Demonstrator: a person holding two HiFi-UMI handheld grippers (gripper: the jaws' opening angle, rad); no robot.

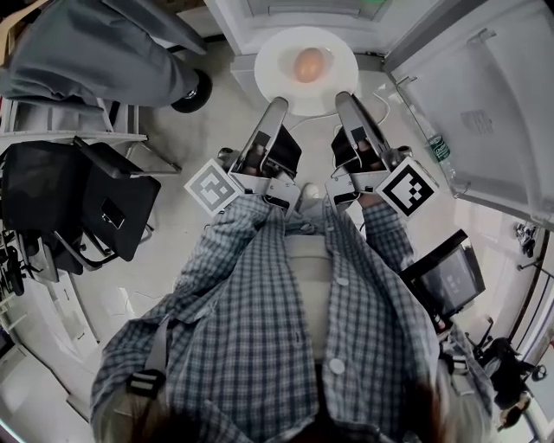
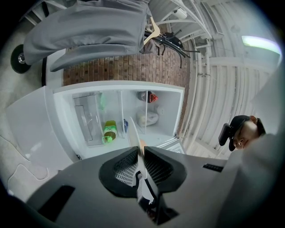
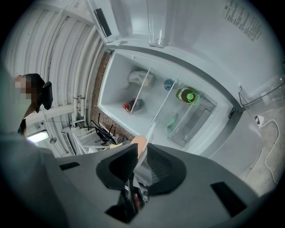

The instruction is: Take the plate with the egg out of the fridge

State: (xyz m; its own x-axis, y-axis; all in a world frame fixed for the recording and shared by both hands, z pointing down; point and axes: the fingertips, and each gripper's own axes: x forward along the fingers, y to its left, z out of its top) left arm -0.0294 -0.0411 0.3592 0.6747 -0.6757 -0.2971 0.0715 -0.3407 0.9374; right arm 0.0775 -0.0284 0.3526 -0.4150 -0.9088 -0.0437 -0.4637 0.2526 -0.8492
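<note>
**Head view: plate with the egg held in front of the open fridge**

Head view showed the fridge standing open along the top edge of the frame, with its door swung out to the right. In the left gripper view its white walls and clear shelves were plain to see. Below that, the person's checked shirt filled the lower half of the head view.

The white plate hung level over the floor, just outside the fridge opening and clear of its shelves. It was carried by its near rim from both sides. The left gripper was clenched on the near-left edge of the plate. Its own view showed the rim edge-on, pinched between the two black pads. The right gripper was clamped on the near-right edge in the same way, with the rim caught between its pads.

A green bottle stood in a compartment inside the fridge, well apart from the plate.

The brown egg lay near the middle of the plate, touching neither gripper.
</note>
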